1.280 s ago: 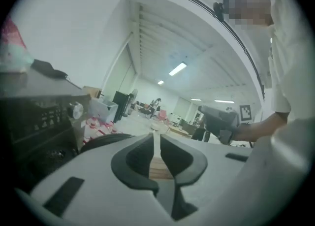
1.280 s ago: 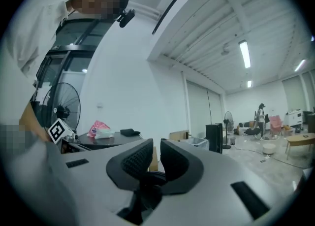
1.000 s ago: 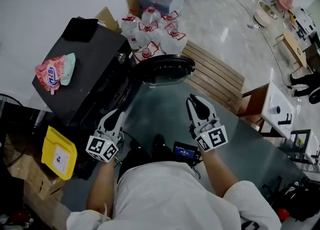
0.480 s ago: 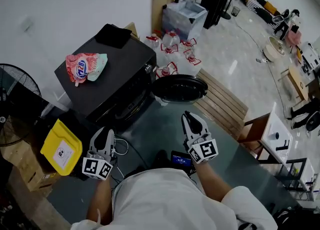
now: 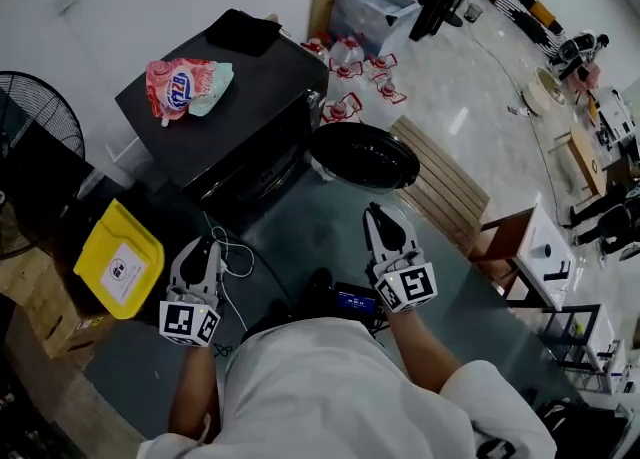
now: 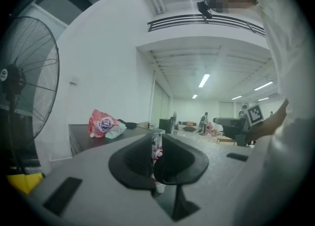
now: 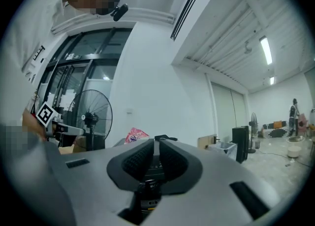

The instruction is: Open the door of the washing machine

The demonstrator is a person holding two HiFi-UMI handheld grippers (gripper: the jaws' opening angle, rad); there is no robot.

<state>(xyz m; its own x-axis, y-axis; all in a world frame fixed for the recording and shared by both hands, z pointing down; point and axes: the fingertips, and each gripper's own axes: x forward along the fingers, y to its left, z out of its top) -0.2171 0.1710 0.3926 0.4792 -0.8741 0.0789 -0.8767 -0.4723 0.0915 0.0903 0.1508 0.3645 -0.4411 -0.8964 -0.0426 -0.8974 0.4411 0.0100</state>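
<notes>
Washing machine (image 5: 240, 107): black and boxy, with a flat top, standing against the white wall ahead and left of the person.
Door (image 5: 362, 155): round, with a dark glossy pane in a black rim, swung wide open off the machine's front.
On top: a pink detergent pouch (image 5: 186, 84) and a flat black item (image 5: 243, 32).
Left gripper (image 5: 200, 249): its jaws have just been opening; a narrow gap, nothing between them, well short of the machine.
Right gripper (image 5: 383, 219): jaws pressed together, empty, near the door but apart from it.
</notes>
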